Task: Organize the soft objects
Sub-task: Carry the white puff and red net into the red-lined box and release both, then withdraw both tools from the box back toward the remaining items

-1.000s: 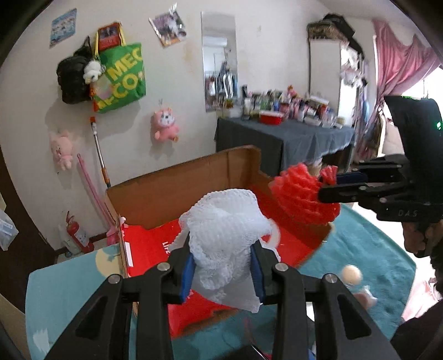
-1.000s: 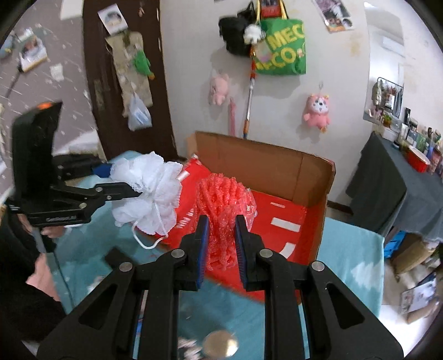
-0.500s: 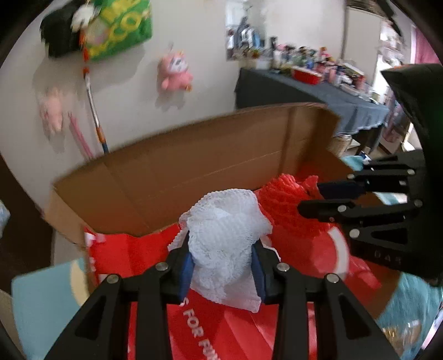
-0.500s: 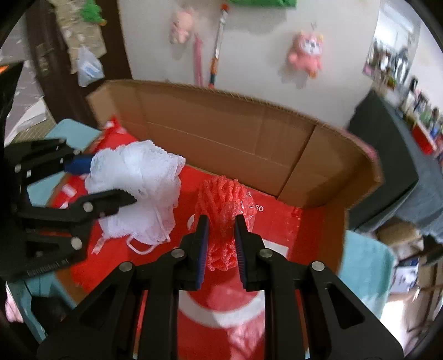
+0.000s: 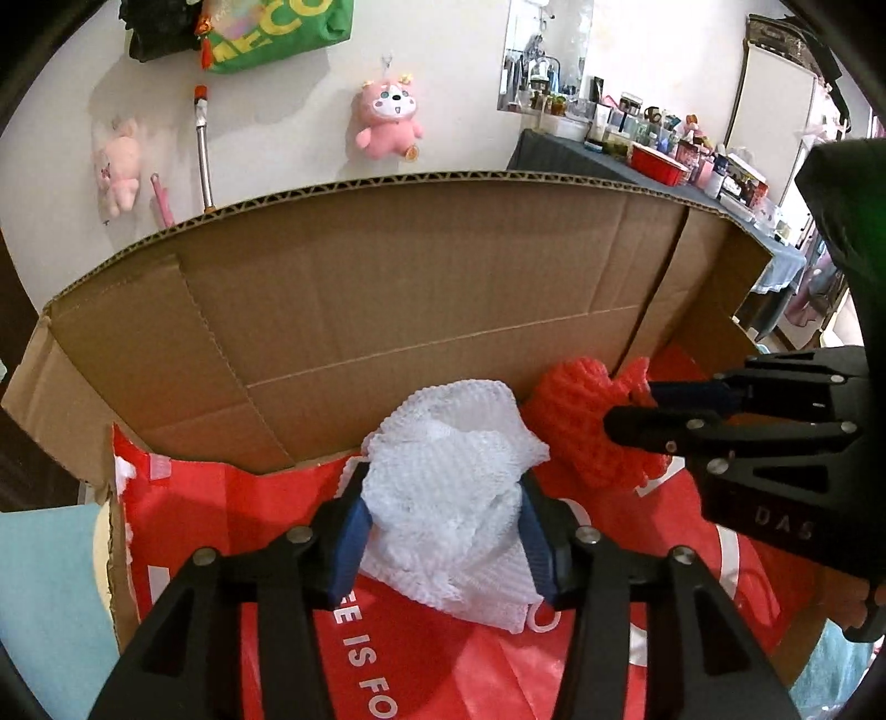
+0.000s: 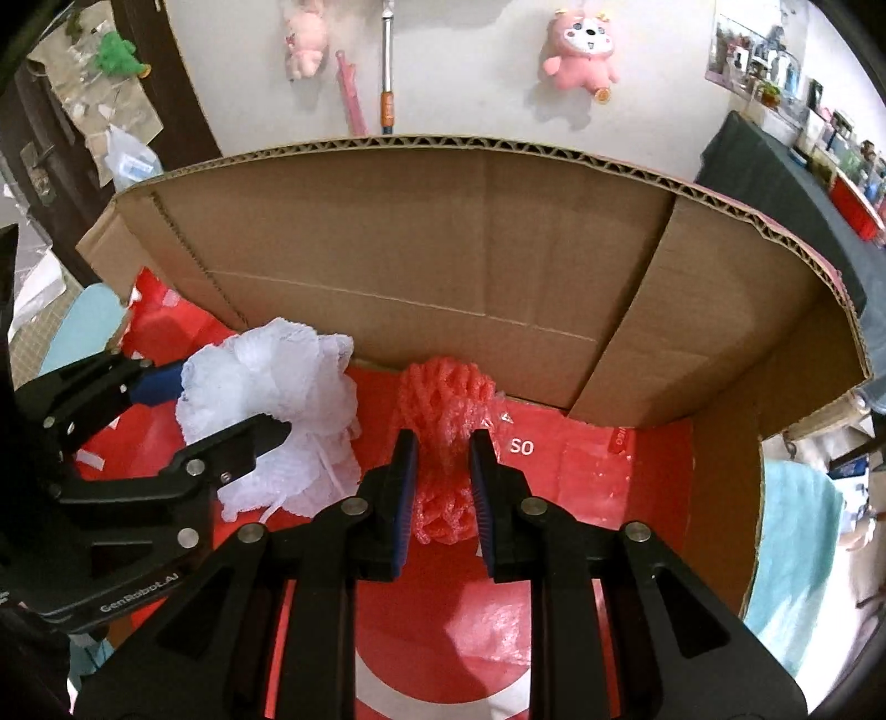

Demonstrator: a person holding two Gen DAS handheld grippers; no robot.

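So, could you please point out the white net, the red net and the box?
white net (image 5: 454, 493), left wrist view, its crumpled middle
red net (image 6: 446, 404), right wrist view, upper bulge above the fingers
box (image 6: 443, 232), right wrist view, inner back wall

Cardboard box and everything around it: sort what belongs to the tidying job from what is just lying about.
Part of the job:
- white foam net, clamped in the left gripper
- red foam net, clamped in the right gripper
- cardboard box, red-lined

Just lying about:
- pink plush toy on the wall
- green bag
- cluttered side table
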